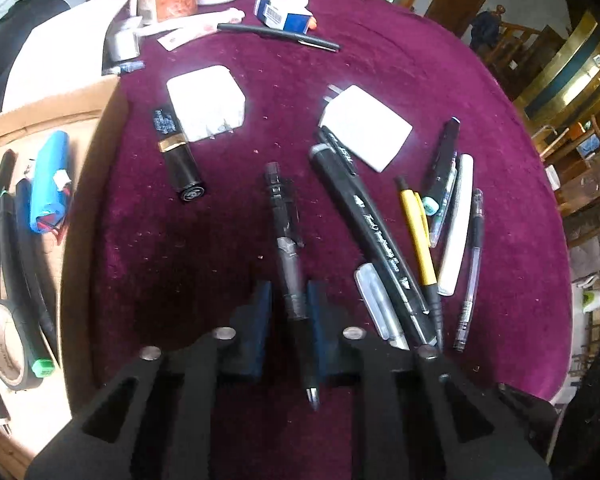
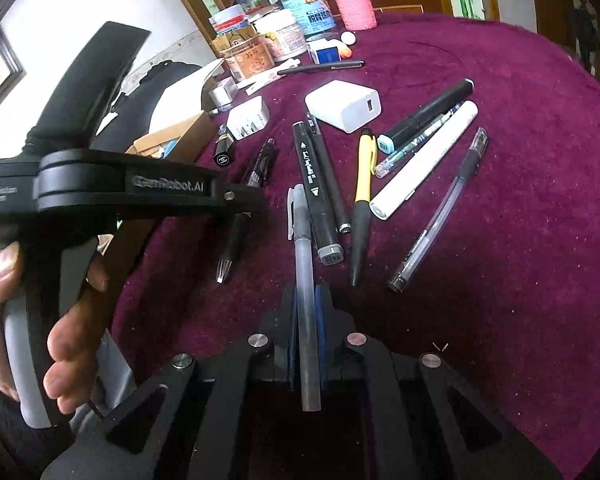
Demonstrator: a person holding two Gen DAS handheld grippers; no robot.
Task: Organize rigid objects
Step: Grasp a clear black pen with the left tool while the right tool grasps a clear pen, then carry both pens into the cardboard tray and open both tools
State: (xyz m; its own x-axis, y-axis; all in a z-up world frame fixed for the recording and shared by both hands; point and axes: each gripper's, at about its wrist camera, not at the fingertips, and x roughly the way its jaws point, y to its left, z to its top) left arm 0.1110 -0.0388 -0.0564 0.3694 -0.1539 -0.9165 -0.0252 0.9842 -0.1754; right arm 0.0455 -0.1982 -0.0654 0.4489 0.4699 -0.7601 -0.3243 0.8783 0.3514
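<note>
Now our left gripper pinches the black retractable pen, right gripper the grey capped pen; we should lift both level.

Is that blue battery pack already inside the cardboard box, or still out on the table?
Inside. The blue battery pack lies in the cardboard box beside a roll of tape, off the purple tablecloth.
</note>
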